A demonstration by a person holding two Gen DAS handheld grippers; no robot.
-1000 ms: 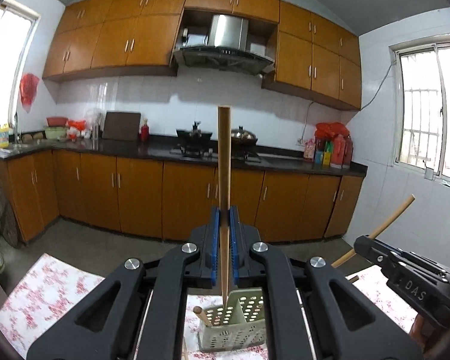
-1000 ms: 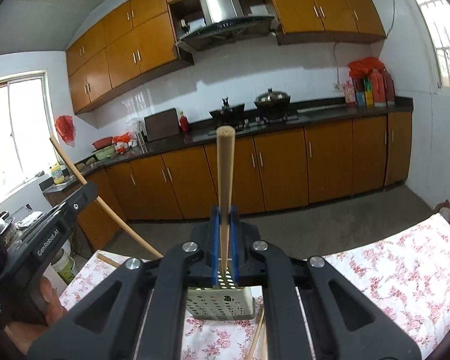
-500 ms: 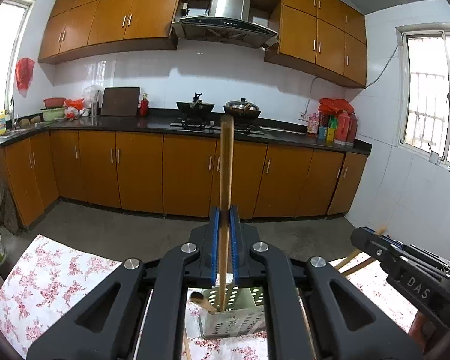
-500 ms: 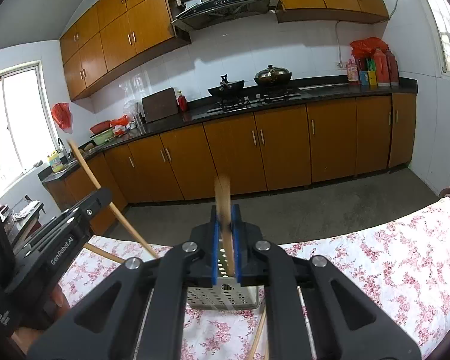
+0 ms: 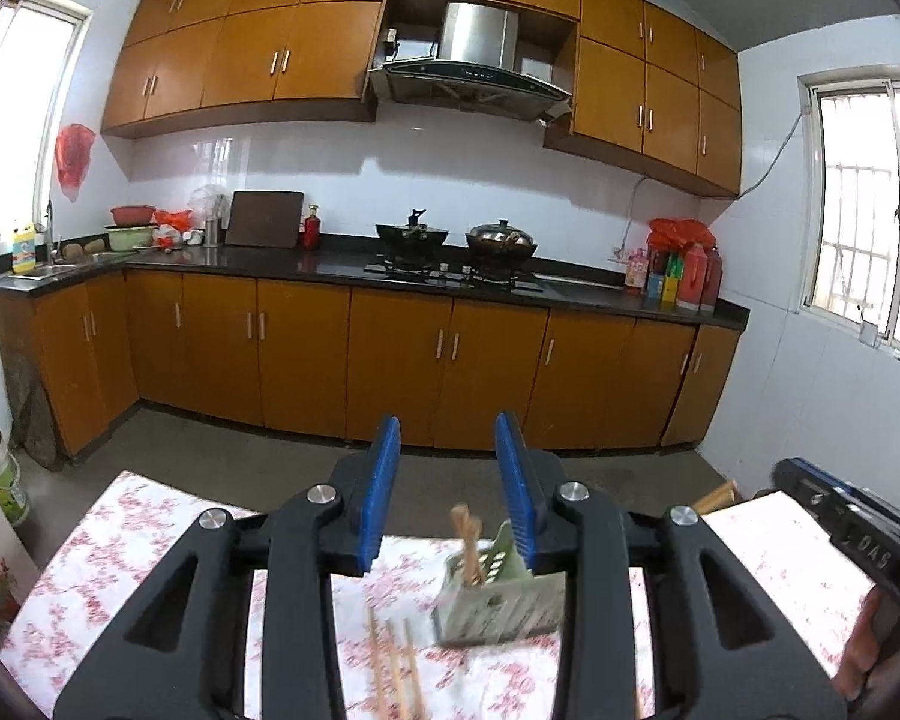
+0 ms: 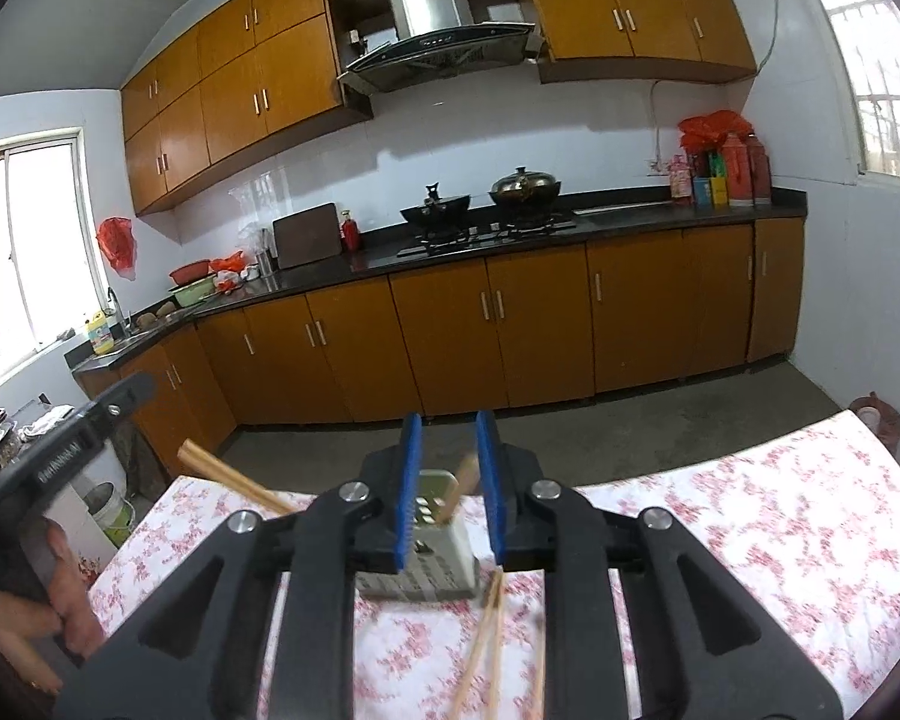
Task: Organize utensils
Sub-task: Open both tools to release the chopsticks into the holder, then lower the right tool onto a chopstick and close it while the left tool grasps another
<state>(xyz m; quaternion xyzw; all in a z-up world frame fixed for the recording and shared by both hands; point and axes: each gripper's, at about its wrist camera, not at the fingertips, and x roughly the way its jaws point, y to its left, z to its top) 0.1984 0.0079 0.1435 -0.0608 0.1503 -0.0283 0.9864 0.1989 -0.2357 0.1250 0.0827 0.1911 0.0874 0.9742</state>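
Note:
A pale green perforated utensil holder (image 5: 498,600) stands on the floral tablecloth, also in the right wrist view (image 6: 432,540). Wooden chopsticks (image 5: 467,540) stick up inside it, one showing in the right wrist view (image 6: 459,489). My left gripper (image 5: 450,486) is open and empty just above the holder. My right gripper (image 6: 447,480) is open and empty above the holder too. Loose chopsticks (image 5: 393,666) lie on the cloth before the holder, also in the right wrist view (image 6: 486,642). The right gripper's body (image 5: 852,534) shows at right.
The table has a pink floral cloth (image 6: 750,540). Another chopstick (image 6: 234,483) pokes out by the left gripper's body (image 6: 60,450). Beyond the table lie a grey floor, orange cabinets (image 5: 390,360) and a dark counter with pots.
Both grippers opened and let go of their chopsticks, which dropped into the holder. Both grippers came lower and nearer the table.

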